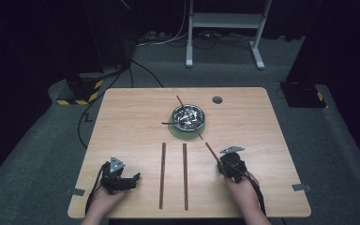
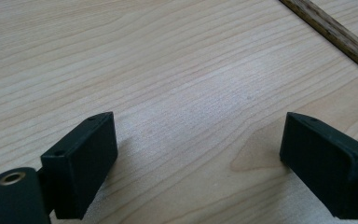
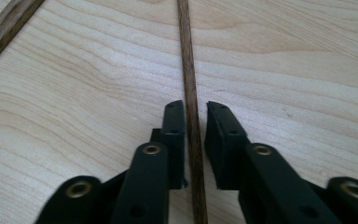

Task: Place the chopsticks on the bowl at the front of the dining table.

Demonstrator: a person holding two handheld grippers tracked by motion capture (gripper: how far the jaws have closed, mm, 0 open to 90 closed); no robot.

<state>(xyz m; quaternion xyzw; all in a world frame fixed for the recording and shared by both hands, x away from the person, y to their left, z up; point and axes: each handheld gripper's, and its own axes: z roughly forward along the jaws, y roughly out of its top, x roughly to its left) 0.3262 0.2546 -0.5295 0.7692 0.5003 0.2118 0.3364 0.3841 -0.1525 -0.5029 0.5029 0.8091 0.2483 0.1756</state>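
Currently the right tool (image 3: 196, 114) has its jaws closed to a narrow slot around a thin dark wooden stick (image 3: 189, 79) lying on the pale wooden table (image 1: 131, 117), left tool (image 2: 198, 154) wide apart and empty; risk: stick pivots or slips if pinched off-centre.

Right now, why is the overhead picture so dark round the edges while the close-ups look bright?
High view: light falls on the table, the room behind stays dim. Left gripper view: bright wood, soft shadows beneath the left gripper. Right gripper view: the stick is sharp, the right gripper blurs toward the bottom.
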